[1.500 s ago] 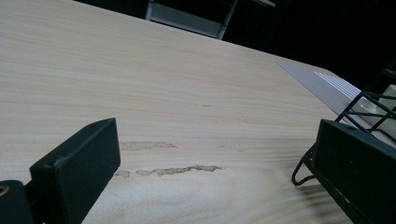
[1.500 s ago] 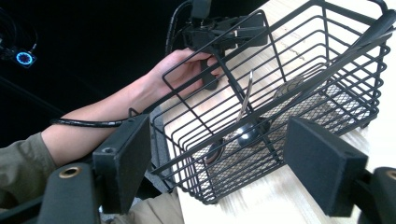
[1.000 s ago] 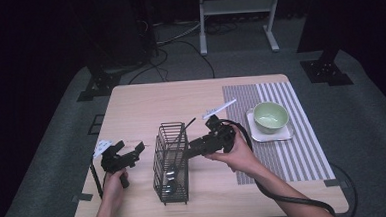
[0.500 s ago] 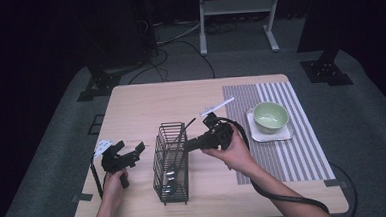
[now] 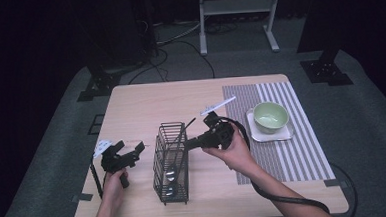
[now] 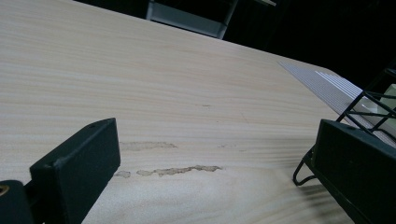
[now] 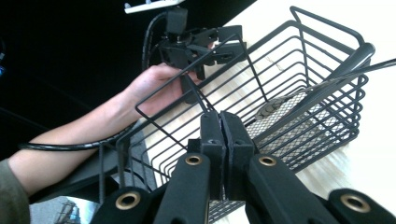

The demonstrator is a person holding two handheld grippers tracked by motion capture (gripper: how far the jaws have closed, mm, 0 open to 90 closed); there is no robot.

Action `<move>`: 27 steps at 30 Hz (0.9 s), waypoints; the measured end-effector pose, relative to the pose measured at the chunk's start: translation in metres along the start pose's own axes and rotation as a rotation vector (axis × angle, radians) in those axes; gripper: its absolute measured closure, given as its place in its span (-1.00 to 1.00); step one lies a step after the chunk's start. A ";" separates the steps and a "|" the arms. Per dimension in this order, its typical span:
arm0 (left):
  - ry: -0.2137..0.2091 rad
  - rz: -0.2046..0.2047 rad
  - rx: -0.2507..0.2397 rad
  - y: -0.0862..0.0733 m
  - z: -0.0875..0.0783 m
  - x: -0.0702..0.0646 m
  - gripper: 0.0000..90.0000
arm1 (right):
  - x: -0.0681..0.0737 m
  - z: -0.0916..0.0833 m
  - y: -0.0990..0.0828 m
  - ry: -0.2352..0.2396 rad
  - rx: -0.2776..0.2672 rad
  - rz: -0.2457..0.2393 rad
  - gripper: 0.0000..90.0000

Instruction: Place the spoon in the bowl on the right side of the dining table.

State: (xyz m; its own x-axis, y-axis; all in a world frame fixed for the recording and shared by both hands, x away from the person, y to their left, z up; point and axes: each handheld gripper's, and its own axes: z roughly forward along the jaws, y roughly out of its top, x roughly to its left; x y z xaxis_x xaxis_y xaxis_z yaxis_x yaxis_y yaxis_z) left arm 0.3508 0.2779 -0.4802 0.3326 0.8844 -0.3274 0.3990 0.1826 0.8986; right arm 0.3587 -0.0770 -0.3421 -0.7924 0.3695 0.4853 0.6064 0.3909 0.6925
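Wire basket (image 5: pixel 171 162) standing upright at the near middle of the table (image 5: pixel 145 103), utensils inside; right gripper (image 7: pixel 219 126) is pinching its rim wire, jaws having just been closing, and should be keeping it level; left gripper (image 5: pixel 126 154) is waiting spread beside it

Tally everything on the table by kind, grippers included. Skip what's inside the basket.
wire basket: 1
green bowl: 1
white plate under the bowl: 1
striped placemat: 1
grippers: 2, the left gripper and the right gripper
Total: 6
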 end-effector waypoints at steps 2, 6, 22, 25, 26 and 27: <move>0.004 0.003 0.002 0.000 0.000 0.000 -1.00 | 0.001 -0.004 0.001 -0.004 -0.001 0.004 0.97; 0.006 0.009 0.006 0.000 0.000 -0.001 -1.00 | 0.001 -0.010 0.002 0.004 -0.014 0.006 0.97; 0.009 0.009 0.007 0.000 0.000 -0.001 -1.00 | 0.000 -0.030 0.007 0.024 -0.072 0.042 0.97; 0.009 0.010 0.007 0.000 0.001 -0.001 -1.00 | 0.001 -0.037 0.009 0.037 -0.090 0.051 0.97; 0.009 0.010 0.007 0.000 0.001 -0.001 -1.00 | 0.001 -0.037 0.009 0.037 -0.090 0.051 0.97; 0.010 0.010 0.006 0.000 0.001 -0.001 -1.00 | 0.001 -0.040 0.010 0.041 -0.098 0.057 0.97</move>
State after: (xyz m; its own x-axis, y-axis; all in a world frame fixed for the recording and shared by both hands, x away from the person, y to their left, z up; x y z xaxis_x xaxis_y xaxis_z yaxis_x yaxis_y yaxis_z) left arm 0.3511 0.2768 -0.4800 0.3283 0.8903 -0.3156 0.4012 0.1710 0.8999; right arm 0.3612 -0.1070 -0.3135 -0.7600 0.3531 0.5457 0.6429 0.2850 0.7109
